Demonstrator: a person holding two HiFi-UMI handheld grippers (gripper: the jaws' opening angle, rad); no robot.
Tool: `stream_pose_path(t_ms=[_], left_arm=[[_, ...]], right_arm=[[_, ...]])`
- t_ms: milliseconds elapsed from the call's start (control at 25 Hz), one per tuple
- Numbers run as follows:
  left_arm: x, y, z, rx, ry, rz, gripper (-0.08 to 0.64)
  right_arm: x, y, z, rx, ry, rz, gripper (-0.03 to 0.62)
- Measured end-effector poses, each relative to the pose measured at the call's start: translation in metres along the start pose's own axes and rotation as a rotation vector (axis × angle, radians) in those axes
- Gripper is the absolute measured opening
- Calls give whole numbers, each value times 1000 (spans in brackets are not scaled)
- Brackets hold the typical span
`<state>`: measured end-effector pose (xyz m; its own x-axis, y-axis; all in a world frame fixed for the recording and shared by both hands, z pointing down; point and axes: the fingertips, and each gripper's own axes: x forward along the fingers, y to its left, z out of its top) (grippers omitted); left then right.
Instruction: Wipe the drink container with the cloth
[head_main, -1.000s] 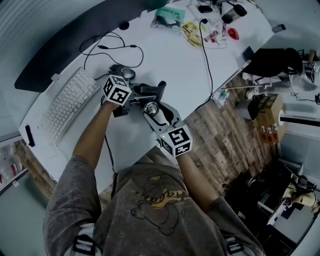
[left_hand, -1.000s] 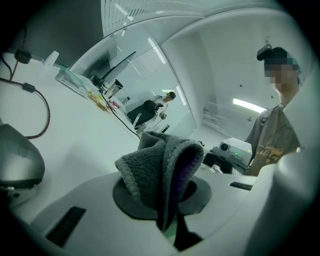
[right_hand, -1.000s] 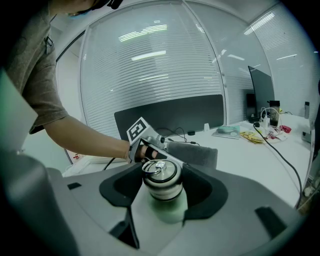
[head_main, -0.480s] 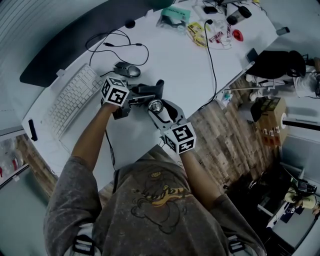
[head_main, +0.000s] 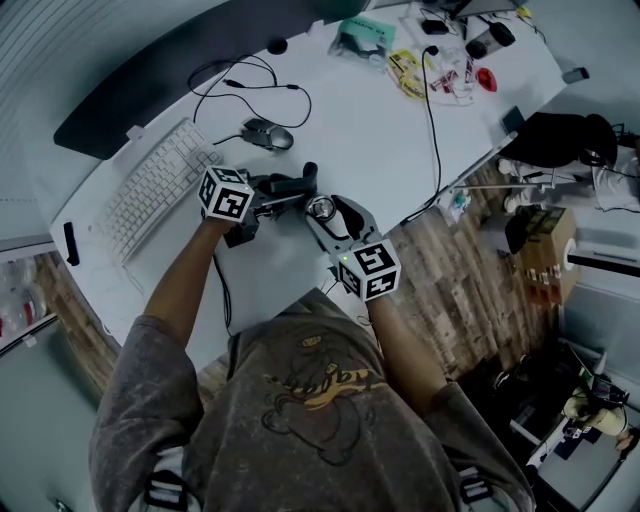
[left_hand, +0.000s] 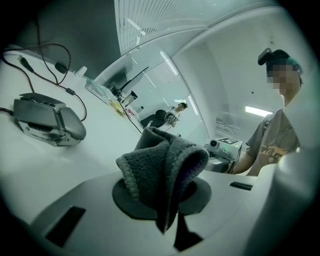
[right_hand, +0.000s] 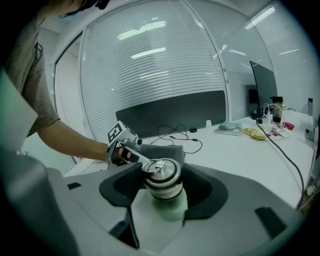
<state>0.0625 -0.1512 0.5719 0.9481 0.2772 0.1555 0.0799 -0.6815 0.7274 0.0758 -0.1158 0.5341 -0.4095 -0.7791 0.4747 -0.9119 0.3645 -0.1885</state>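
Note:
My right gripper (right_hand: 162, 192) is shut on a pale green drink container (right_hand: 165, 192) with a silver ring-pull lid, held above the white desk (head_main: 370, 140). In the head view the container (head_main: 321, 212) sits between both grippers near the desk's front edge. My left gripper (left_hand: 162, 192) is shut on a folded dark grey cloth (left_hand: 162, 172). The right gripper view shows the cloth (right_hand: 162, 150) just behind the lid, close to or touching it. In the head view the left gripper (head_main: 290, 192) faces the right gripper (head_main: 325, 215).
A white keyboard (head_main: 155, 190) lies at the left, with a grey mouse (head_main: 268, 134) and black cables (head_main: 245, 78) behind the grippers. A dark monitor (head_main: 180, 70) stands along the back. Packets and small items (head_main: 430, 60) are at the far right. A cable (head_main: 432, 130) runs off the desk edge.
Both grippers have drifted slightly right and away with the cloth and the container. Their grips are unchanged.

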Motion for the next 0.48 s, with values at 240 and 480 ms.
stream_pose_path(t_ms=[240, 480], left_arm=[[-11, -11, -15, 0, 2, 33, 55], [-13, -20, -24, 10, -1, 101, 55]], right_arm=[[-1, 0, 0, 1, 9, 7, 255], [0, -3, 0, 7, 25, 10, 255]])
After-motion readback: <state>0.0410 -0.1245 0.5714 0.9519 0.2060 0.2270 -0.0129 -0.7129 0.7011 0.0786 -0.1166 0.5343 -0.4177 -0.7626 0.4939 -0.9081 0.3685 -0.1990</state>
